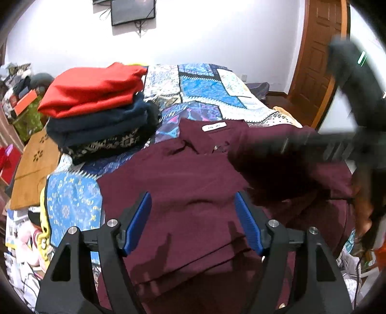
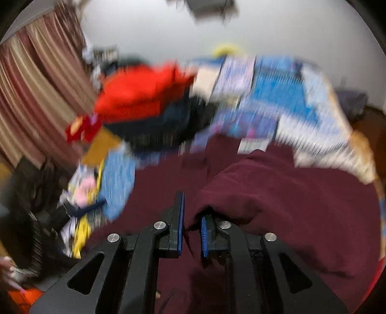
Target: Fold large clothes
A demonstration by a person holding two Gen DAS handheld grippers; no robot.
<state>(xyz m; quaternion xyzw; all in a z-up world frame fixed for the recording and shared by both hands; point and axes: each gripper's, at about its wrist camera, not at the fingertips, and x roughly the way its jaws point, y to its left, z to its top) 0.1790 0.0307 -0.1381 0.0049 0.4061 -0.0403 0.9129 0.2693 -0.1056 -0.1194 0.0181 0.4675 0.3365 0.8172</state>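
Maroon garment [image 1: 193, 193], a soft matte knit, lies spread over the near half of the bed in the left wrist view, its collar toward twelve o'clock. A white rectangular neck label [image 1: 214, 126] sits at the collar; its writing is too small to read. The left gripper [image 1: 193, 217] hovers above the cloth with its blue ribbed pads [image 1: 141, 217] spread wide and nothing between them. At three o'clock the right gripper [image 1: 337, 145], dark and blurred, reaches across a raised fold of the same cloth. At ten o'clock stands a stack of folded clothes [image 1: 96, 116]: red on top, navy beneath, a patterned knit at the bottom. The patchwork quilt [image 1: 205, 89], blue and white in angular panels, shows bare between the stack and the far edge at twelve o'clock. A wooden door [image 1: 318, 60] stands at two o'clock and a wall-mounted screen [image 1: 132, 10] at twelve.

The right wrist view is heavily motion-blurred. The maroon garment [image 2: 301, 205] fills the field from three to six o'clock, one rounded fold bunched up against the right gripper [image 2: 193, 227]. Its pads [image 2: 180, 217] stand close, with a tongue of cloth running down between them; whether they actually pinch it cannot be told. The folded stack [image 2: 144, 101] appears at eleven o'clock, striped curtains [image 2: 36, 96] at nine.
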